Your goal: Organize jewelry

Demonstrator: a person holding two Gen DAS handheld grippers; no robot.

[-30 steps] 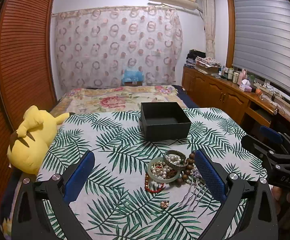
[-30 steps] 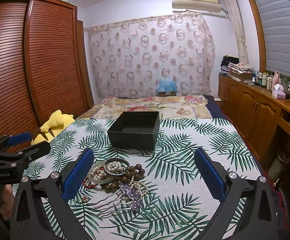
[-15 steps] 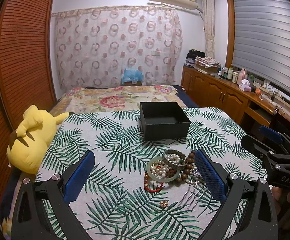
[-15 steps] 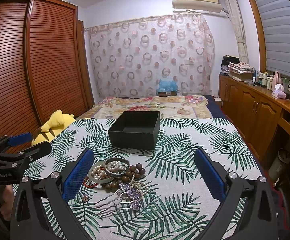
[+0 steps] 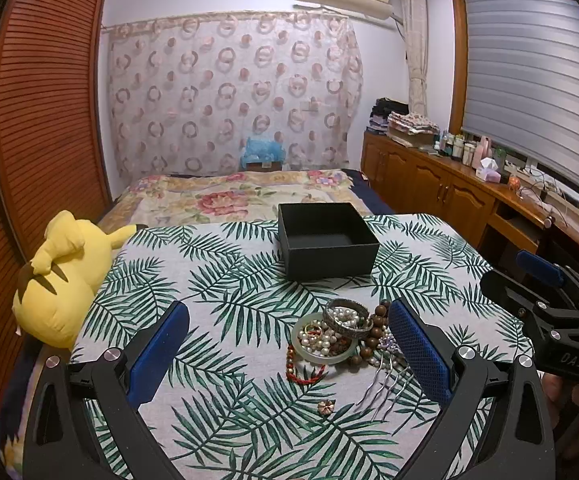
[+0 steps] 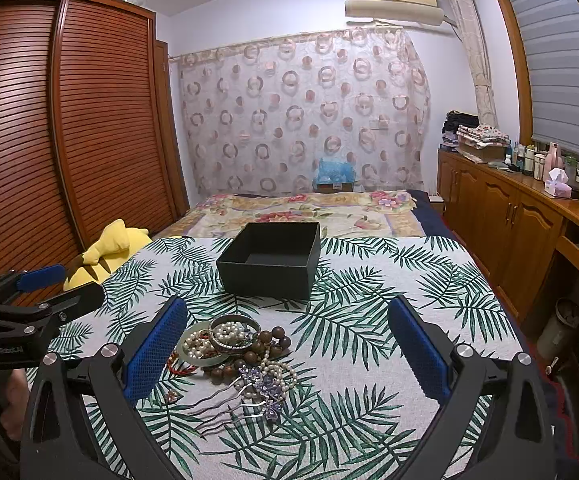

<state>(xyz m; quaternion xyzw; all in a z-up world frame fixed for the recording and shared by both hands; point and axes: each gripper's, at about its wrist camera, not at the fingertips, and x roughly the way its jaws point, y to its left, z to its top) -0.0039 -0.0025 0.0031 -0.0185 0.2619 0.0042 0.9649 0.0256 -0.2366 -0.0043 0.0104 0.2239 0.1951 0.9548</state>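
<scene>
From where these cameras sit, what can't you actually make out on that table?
- Black box: its floor nearest the cameras, hidden by its front wall in both views.
- Jewelry pile: its left edge, hidden in the right wrist view behind the right claw's blue finger.
- Small flower-shaped piece: too small to identify.

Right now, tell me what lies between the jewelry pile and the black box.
Only bare leaf-print tablecloth separates the jewelry pile from the black box; both wrist views show it.

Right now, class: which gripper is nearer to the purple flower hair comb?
Right, narrowly. The hair comb lies low between the right gripper fingers, left of centre. The left gripper has it beside its right finger, off to the side.
</scene>
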